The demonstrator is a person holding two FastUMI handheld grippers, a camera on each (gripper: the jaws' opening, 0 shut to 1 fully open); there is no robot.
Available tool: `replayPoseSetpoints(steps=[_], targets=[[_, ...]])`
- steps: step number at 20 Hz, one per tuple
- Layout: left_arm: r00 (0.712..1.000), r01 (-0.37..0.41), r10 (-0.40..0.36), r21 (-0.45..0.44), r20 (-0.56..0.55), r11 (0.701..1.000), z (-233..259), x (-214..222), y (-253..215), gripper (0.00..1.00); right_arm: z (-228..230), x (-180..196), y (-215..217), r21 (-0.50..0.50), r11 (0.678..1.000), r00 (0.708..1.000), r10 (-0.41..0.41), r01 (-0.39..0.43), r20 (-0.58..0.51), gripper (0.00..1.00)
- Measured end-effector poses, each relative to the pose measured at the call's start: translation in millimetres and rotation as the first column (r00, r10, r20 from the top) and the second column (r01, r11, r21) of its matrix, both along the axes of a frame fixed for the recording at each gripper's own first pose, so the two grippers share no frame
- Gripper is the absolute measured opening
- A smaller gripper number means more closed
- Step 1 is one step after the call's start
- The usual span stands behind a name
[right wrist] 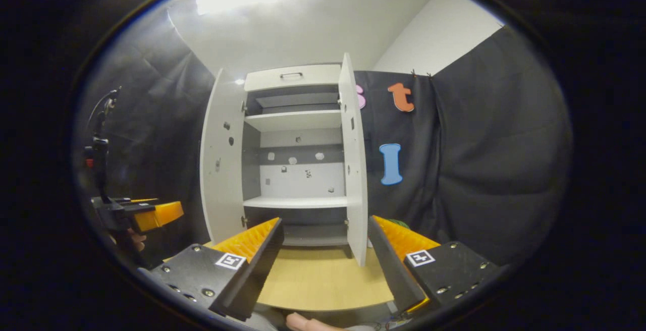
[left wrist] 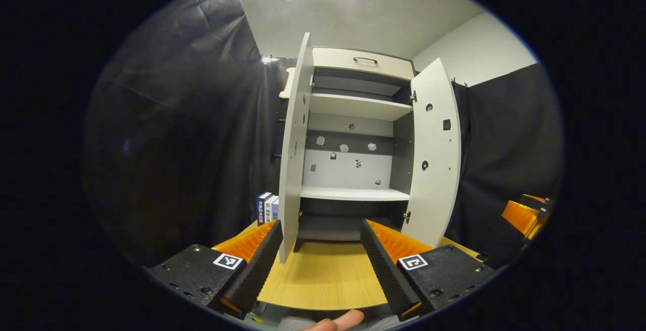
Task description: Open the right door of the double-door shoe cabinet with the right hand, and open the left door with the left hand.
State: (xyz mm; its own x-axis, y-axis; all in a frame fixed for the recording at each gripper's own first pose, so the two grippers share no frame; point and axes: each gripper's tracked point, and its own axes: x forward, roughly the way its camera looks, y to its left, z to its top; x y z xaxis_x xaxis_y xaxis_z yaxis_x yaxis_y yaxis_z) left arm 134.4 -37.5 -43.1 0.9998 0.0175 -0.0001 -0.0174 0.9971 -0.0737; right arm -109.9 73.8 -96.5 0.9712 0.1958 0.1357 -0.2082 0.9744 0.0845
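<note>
Left gripper & right gripper are held spread, empty. Tall pale-grey wooden shoe cabinet on table: both doors swung open. Panels judged stiff, light; best gripped at free edge.

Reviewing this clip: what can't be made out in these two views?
- Left gripper view: books half hidden behind the left door.
- Both views: outer door faces turned away, so handles are hidden.
- Small pale marks on the cabinet back panel: too small.
- Right gripper view: right door edge-on.
</note>
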Motion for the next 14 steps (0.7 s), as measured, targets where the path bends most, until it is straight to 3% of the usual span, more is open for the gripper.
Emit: replayPoseSetpoints(steps=[1, 2, 4, 14], targets=[[1.0, 0.01, -0.01, -0.006, -0.005, 1.0, -1.7, 2.2, -3.1, 1.0, -5.2, 0.9, 3.0, -0.001, 1.0, 1.0, 0.006, -0.006, -0.009, 0.99], [1.0, 0.021, -0.021, -0.01, -0.017, 1.0, -4.5, 2.5, -7.9, 0.96, -9.9, 0.3, 5.2, -0.015, 1.0, 1.0, 0.009, -0.009, -0.017, 0.96], [0.999, 0.03, -0.029, 0.006, -0.035, 1.0, -7.8, 1.3, -9.6, 0.93, -14.2, 1.5, 4.2, -0.051, 0.999, 1.0, -0.001, 0.0, -0.019, 1.0], [1.0, -0.002, 0.002, 0.009, -0.024, 1.0, -4.2, 0.6, -6.9, 0.96, -12.8, -1.8, -6.9, -0.003, 1.0, 1.0, 0.011, -0.011, -0.016, 1.0]])
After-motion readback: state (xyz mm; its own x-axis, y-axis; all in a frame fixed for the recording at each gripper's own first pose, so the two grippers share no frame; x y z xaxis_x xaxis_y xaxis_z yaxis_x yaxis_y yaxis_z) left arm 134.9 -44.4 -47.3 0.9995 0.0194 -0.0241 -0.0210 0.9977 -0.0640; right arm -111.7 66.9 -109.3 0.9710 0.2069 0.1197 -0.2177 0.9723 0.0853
